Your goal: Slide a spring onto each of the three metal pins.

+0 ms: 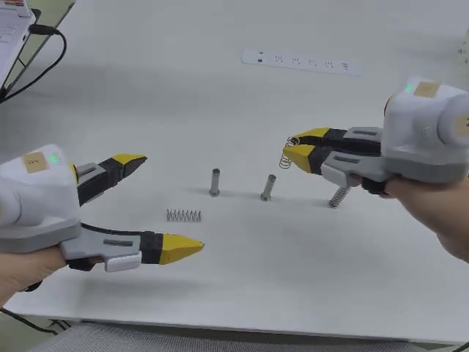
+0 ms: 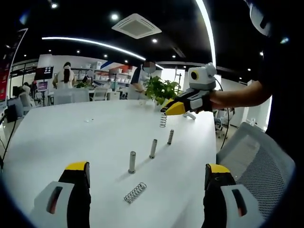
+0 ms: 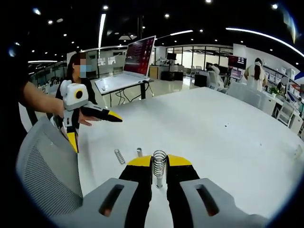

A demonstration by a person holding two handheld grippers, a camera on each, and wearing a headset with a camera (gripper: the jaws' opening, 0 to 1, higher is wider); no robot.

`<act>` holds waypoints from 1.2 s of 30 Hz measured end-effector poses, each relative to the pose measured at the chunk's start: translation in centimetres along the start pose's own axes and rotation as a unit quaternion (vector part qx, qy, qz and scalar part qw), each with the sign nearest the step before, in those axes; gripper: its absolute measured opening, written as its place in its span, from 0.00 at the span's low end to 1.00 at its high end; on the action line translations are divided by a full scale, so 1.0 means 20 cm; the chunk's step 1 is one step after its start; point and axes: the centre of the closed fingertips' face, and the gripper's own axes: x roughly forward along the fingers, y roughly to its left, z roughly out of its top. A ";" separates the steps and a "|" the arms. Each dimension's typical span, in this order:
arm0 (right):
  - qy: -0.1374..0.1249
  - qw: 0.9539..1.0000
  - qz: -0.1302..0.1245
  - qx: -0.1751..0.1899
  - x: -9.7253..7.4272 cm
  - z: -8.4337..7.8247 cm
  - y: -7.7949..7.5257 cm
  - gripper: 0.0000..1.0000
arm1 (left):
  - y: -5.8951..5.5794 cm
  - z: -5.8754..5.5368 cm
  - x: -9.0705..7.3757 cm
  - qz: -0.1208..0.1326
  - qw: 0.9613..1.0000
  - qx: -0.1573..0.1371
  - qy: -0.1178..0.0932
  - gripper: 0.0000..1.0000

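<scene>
Steel wire coils like these look featherweight and springy. Squeezed hard, one could kink or flick away, so I judge a light pinch across the middle turns best, leaving the end open for a pin.

Near the front-left corner of the table [image 1: 293, 286], the left gripper [image 1: 174, 202] stands spread wide and holds nothing. The loose spring [image 1: 183, 215] lies flat just beside its tips. Mid-table, the first pin [image 1: 215, 182] and the second pin [image 1: 269, 187] stand upright and bare. The right gripper [image 1: 299, 149] is pressed onto the held spring [image 1: 287, 155], raised just right of them. Farther right, the third pin [image 1: 338, 196] wears its spring.

A tan sticker [image 1: 35, 162] on the left gripper is too small to read, and the power strip [image 1: 300, 62] near the far edge shows no legible print.
</scene>
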 end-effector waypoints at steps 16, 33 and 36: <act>0.015 1.000 0.000 0.009 0.06 -0.05 -0.02 0.08 | 0.00 0.01 0.01 -0.001 1.000 0.001 -0.004 0.99; 0.026 1.000 -0.001 0.017 0.11 -0.12 -0.03 0.08 | 0.01 0.00 -0.02 0.003 1.000 -0.002 -0.001 0.99; 0.023 0.999 -0.003 0.023 0.11 -0.12 -0.03 0.08 | 0.00 -0.01 -0.02 0.002 1.000 -0.004 -0.001 0.99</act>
